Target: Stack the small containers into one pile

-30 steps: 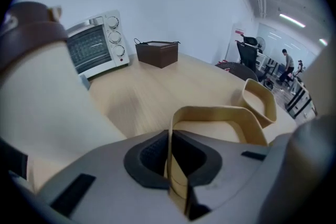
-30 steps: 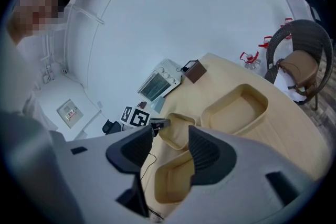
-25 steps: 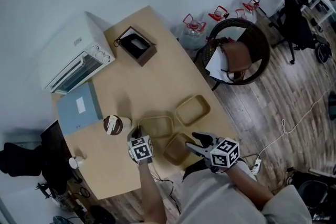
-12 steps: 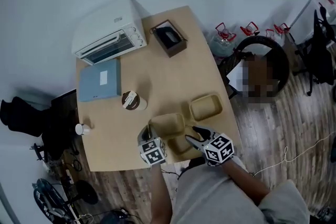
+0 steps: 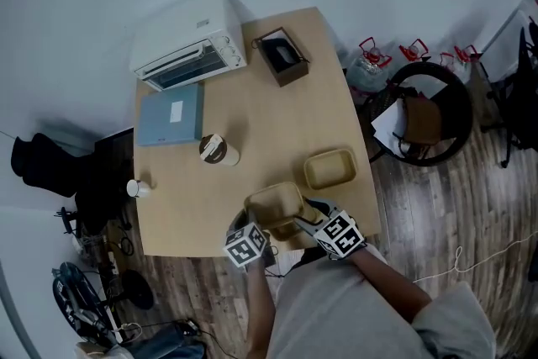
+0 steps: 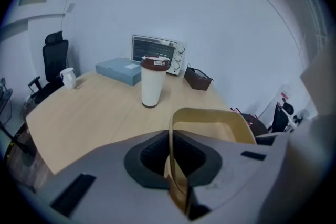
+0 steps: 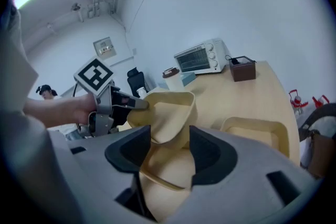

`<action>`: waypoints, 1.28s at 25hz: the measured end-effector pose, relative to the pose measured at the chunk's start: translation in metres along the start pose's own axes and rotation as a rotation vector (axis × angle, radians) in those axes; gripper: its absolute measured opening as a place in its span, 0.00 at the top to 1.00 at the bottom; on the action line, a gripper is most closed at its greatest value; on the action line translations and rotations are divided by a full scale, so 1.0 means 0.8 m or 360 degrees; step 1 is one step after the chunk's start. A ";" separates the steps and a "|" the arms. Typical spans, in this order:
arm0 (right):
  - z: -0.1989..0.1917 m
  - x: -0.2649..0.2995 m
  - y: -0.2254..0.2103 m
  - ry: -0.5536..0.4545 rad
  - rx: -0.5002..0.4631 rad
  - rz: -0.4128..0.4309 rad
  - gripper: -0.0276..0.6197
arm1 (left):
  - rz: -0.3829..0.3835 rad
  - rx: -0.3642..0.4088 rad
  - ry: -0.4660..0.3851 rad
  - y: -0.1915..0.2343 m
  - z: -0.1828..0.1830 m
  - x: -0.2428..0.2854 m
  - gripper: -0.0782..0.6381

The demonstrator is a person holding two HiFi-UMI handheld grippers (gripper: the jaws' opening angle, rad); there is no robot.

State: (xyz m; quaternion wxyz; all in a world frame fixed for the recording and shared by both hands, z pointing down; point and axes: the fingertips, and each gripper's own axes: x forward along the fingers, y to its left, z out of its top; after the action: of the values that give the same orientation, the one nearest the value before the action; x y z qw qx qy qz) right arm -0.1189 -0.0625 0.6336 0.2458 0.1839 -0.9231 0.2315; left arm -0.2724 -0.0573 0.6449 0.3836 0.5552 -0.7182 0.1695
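Three tan open containers are in play. My left gripper is shut on the rim of one container and holds it tilted in the air. It hangs just above a second container near the table's front edge. My right gripper straddles that lower container. Its jaws have just been opening and stand wide, with the container's wall between them; I see no pad pressing on it. The third container lies on the table to the right.
On the wooden table stand a white toaster oven, a blue box, a white cup with a brown lid, a brown box and a small white cup. A round chair stands right of the table.
My left gripper has lifted its container off the table and carried it right, over the lower container. The right gripper has rolled and stayed at that container.
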 end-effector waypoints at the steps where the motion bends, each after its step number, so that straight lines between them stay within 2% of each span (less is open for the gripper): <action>1: -0.005 -0.002 0.003 0.0024 -0.0058 0.0013 0.60 | -0.0002 -0.0026 0.0017 -0.004 -0.008 -0.003 0.87; 5: -0.016 -0.007 0.014 0.0060 -0.0193 0.0089 0.59 | 0.0025 -0.0118 0.0083 -0.005 -0.038 -0.011 0.87; 8: -0.021 -0.014 0.025 0.0097 -0.0264 0.0172 0.55 | -0.0016 -0.0194 0.0133 -0.007 -0.062 -0.008 0.87; 16: -0.057 -0.018 0.030 0.0252 -0.0522 0.0231 0.44 | 0.0011 -0.0254 0.0232 -0.017 -0.105 -0.014 0.87; 32: -0.090 -0.001 0.016 0.0377 -0.0509 0.0232 0.45 | 0.0035 -0.0258 0.0309 -0.016 -0.137 0.005 0.87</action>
State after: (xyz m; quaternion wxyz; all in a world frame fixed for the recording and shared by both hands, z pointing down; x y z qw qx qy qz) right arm -0.0970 -0.0146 0.6848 0.3614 0.0468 -0.9236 0.1191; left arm -0.2216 0.0094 0.7162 0.4930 0.4955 -0.6951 0.1680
